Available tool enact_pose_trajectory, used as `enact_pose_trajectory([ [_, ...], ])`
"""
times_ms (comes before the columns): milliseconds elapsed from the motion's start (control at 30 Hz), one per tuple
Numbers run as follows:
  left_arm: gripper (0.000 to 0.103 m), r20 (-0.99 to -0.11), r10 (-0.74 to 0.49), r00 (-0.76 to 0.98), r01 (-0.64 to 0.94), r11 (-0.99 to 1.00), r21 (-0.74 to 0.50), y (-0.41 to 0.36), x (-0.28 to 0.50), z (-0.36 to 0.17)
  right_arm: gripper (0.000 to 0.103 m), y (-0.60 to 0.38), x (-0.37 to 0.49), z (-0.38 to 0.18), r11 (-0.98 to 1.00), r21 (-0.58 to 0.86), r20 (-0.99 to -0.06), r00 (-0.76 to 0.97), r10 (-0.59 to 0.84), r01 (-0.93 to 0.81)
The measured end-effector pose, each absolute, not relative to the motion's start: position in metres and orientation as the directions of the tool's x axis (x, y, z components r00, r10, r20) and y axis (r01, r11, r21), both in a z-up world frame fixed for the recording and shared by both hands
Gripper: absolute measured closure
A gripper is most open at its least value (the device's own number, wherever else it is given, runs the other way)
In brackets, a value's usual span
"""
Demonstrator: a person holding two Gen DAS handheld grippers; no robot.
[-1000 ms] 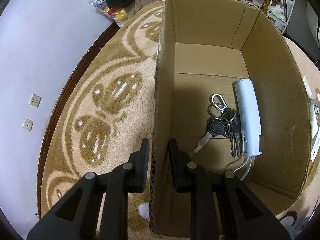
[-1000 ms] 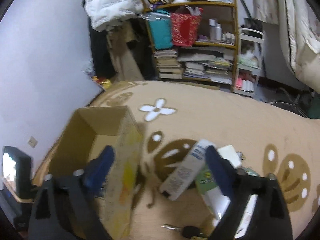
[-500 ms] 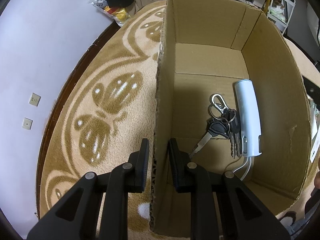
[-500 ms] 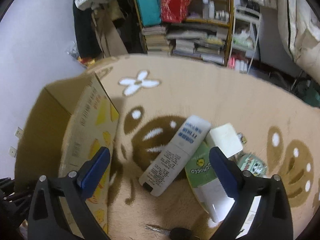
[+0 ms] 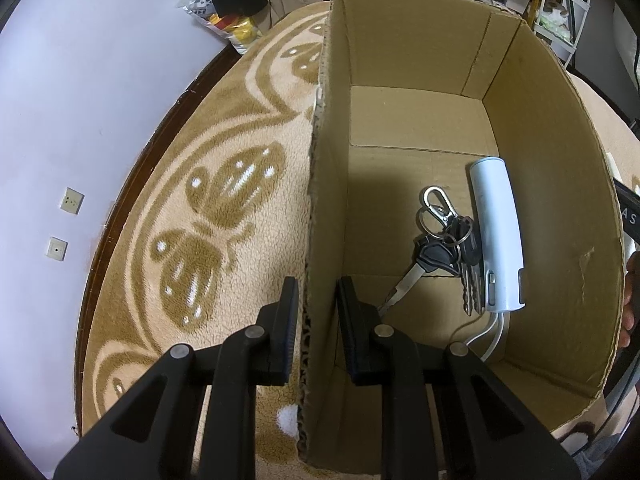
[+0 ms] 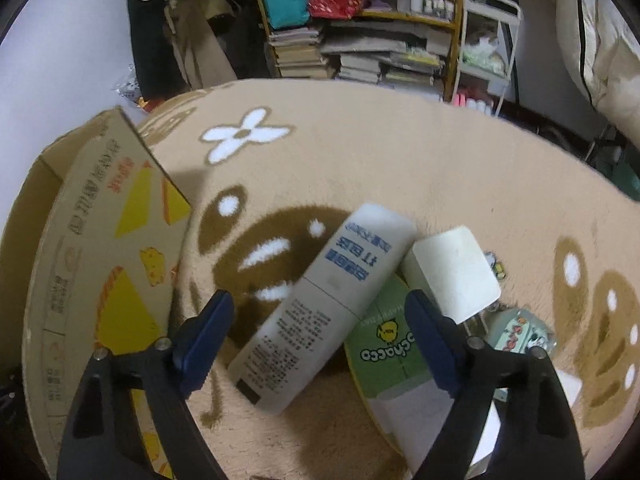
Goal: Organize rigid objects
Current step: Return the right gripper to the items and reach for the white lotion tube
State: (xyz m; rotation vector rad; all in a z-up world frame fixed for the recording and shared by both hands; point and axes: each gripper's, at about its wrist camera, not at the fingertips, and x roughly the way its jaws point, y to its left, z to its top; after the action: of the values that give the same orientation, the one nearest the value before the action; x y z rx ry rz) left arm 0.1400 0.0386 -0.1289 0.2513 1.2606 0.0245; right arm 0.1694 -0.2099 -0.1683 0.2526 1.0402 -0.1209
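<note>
The left tool [image 5: 314, 308] pinched the wall of the box [image 5: 552, 128]. Keys [image 5: 444, 248] and a white gadget [image 5: 498, 236] lay inside the box. The right tool [image 6: 320, 332] was wide open over a white tube [image 6: 332, 308] on the rug beside the box. The tube looked light, hard and smooth, so its middle seemed best to grab.

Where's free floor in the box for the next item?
The far half of the cardboard box floor is bare, from the back wall to the keys. So is the strip between the keys and the wall clamped by the left gripper. It's crowded along the right wall, where the white device lies against the keys.
</note>
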Motion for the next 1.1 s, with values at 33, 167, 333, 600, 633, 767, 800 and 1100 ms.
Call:
enact_pose_trajectory([
  [33,0.083,-0.939,0.155,0.308,0.118,0.973,0.199,0.039,0.140,-0.129,0.013,-0.210,0.170,-0.171,0.964,0.153,-0.866,0.499,0.025,0.218],
  [167,0.083,-0.938,0.157,0.309,0.123,0.971,0.203,0.040,0.140,-0.129,0.015,-0.208,0.173,-0.175,0.966,0.132,-0.868,0.496,0.004,0.223],
  [333,0.084,-0.940,0.149,0.307,0.125,0.973,0.195,0.040,0.141,-0.128,0.016,-0.193,0.174,-0.177,0.978,0.098,-0.861,0.509,-0.010,0.185],
  [600,0.084,-0.941,0.146,0.305,0.123,0.974,0.191,0.041,0.142,-0.129,0.020,-0.183,0.171,-0.178,0.980,0.111,-0.849,0.528,0.008,0.164],
  [633,0.084,-0.941,0.146,0.306,0.123,0.974,0.192,0.041,0.142,-0.129,0.025,-0.183,0.170,-0.178,0.979,0.116,-0.847,0.532,0.010,0.168],
  [767,0.084,-0.941,0.146,0.306,0.123,0.974,0.191,0.041,0.142,-0.129,0.041,-0.193,0.170,-0.176,0.961,0.209,-0.831,0.552,0.078,0.179],
  [800,0.084,-0.941,0.146,0.306,0.123,0.974,0.191,0.041,0.142,-0.129,0.041,-0.195,0.172,-0.175,0.957,0.224,-0.830,0.551,0.089,0.182],
  [1100,0.084,-0.940,0.150,0.306,0.125,0.973,0.196,0.041,0.141,-0.129,0.051,-0.189,0.189,-0.180,0.971,0.171,-0.845,0.531,0.057,0.167],
])
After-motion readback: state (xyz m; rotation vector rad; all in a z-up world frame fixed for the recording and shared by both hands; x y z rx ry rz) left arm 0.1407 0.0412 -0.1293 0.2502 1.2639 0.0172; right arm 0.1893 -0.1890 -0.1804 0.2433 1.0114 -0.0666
